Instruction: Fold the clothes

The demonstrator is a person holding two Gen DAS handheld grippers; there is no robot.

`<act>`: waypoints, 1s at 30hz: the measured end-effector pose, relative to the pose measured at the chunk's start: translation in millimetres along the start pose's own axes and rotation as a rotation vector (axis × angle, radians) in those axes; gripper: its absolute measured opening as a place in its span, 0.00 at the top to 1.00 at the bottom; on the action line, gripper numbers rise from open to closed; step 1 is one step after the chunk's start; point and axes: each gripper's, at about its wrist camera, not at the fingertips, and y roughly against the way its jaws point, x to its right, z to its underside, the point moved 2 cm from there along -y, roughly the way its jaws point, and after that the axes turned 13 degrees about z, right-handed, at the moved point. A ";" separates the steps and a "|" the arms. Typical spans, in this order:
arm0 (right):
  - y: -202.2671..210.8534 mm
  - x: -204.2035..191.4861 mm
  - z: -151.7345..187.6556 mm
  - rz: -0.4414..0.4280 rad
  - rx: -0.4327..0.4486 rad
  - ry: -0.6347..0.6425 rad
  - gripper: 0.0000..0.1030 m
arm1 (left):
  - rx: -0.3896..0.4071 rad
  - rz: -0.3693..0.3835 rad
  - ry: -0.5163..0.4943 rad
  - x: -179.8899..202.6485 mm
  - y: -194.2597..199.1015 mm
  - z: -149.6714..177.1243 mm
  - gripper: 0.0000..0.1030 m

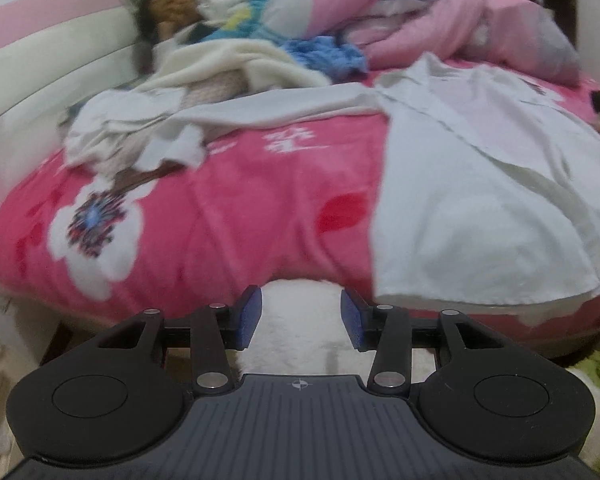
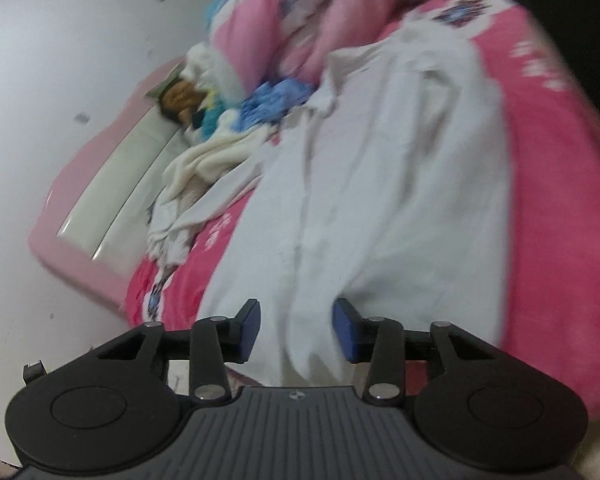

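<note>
No readable brand or label anywhere; white marks printed on the pink blanket [image 1: 228,216] look like writing but are too blurred to read. No containers in view.

White shirt [image 1: 480,184] lies spread flat on the blanket on the bed, front up, hem hanging over the near edge. One sleeve stretches toward a crumpled heap of white clothes [image 1: 132,136]. Behind that: cream fleece [image 1: 236,60], blue cloth [image 1: 328,52], a pink quilt [image 1: 480,12] bunched at the far side. A person lies at the headboard [image 2: 100,208] end, partly under covers.

Left gripper [image 1: 301,318]: jaws partly open, nothing between them, hanging off the bed edge beside the shirt hem, not touching it.

Right gripper [image 2: 296,326]: jaws partly open, shirt hem seen between the blue pads [image 2: 345,330], but the pads are not pressing on it; cloth looks loose.

Both views motion-blurred.
</note>
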 end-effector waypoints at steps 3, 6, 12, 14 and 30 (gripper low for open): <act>-16.8 -24.5 -3.6 -0.007 -0.010 0.072 0.71 | 0.019 -0.003 0.020 -6.0 4.0 -0.5 0.58; -24.8 -48.8 -2.9 -0.004 0.006 0.144 0.74 | 0.064 0.039 0.006 -3.7 -1.6 -9.8 0.58; -8.8 -65.4 -14.7 0.104 0.101 0.200 0.74 | 0.147 0.213 -0.005 10.5 -50.4 -53.9 0.58; 5.1 -57.5 -21.1 0.184 0.143 0.185 0.74 | 0.157 0.261 -0.013 16.7 -70.0 -72.7 0.58; -85.2 -62.9 -196.1 0.150 0.111 0.040 0.63 | 0.175 0.293 -0.099 51.4 -195.0 -149.1 0.58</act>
